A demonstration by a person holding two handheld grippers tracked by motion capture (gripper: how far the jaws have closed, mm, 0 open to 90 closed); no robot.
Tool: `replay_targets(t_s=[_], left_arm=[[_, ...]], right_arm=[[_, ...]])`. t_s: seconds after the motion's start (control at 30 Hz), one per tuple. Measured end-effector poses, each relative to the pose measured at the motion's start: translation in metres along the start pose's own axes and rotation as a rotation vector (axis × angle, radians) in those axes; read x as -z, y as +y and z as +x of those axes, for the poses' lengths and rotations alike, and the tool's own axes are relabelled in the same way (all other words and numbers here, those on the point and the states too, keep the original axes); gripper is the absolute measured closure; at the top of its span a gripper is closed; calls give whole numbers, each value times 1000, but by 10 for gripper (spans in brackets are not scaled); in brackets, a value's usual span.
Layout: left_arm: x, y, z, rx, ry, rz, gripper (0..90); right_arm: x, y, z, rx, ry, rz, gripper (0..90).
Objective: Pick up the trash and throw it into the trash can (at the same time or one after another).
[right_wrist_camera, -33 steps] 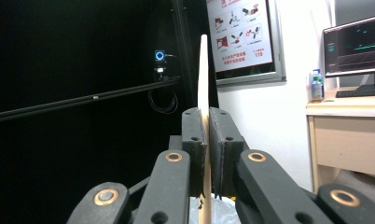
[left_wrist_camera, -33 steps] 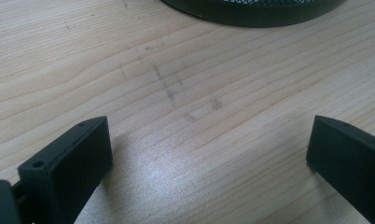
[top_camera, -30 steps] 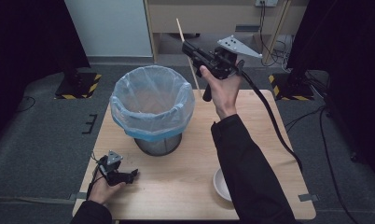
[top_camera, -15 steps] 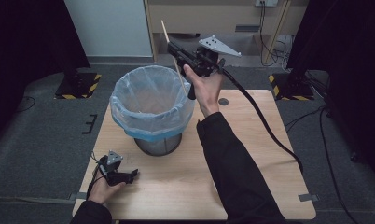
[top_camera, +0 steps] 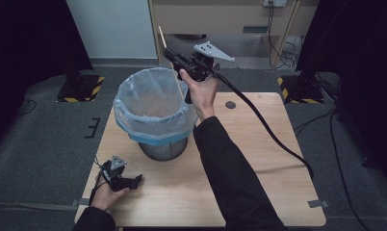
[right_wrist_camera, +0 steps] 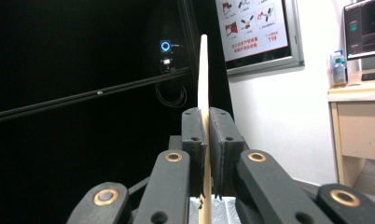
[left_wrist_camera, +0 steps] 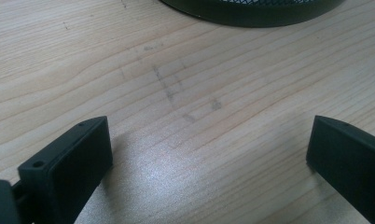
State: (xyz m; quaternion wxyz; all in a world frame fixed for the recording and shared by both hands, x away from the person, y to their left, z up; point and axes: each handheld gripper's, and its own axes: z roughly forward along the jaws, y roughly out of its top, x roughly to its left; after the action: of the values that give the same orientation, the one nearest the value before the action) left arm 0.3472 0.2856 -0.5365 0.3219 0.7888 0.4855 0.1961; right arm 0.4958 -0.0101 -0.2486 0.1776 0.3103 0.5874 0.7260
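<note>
Clamping a wooden stick [right_wrist_camera: 204, 84], the right gripper [top_camera: 174, 57] hovers above the lined bin [top_camera: 153, 113].

It looked like a lab or recording studio. Black curtains [top_camera: 32, 38] hung on both sides of the wooden bench [top_camera: 259, 159], and stand feet with yellow-black hazard tape [top_camera: 81, 89] sat on grey carpet. Beyond the right claw [right_wrist_camera: 206, 135], a wall poster [right_wrist_camera: 253, 28] showed and, further right, a desk with a monitor [right_wrist_camera: 365, 28].
</note>
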Motion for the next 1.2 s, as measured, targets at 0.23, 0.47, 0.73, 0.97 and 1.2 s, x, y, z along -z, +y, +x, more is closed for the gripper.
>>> replay_targets(t_s=[0.23, 0.47, 0.73, 0.97, 1.2], left_arm=[[0, 0, 0, 0, 0, 0, 0], [0, 0, 0, -1, -2, 0, 0], [0, 0, 0, -1, -1, 0, 0], [0, 0, 0, -2, -2, 1, 0], [0, 0, 0, -2, -2, 1, 0]], right_arm=[[-9, -10, -1, -16, 13, -3, 749], [-3, -4, -1, 29, 0, 23, 645], [30, 4, -3, 74, -5, 57, 550], [88, -5, -19, 80, -38, 66, 495], [154, -28, -41, 104, -108, 129, 481]])
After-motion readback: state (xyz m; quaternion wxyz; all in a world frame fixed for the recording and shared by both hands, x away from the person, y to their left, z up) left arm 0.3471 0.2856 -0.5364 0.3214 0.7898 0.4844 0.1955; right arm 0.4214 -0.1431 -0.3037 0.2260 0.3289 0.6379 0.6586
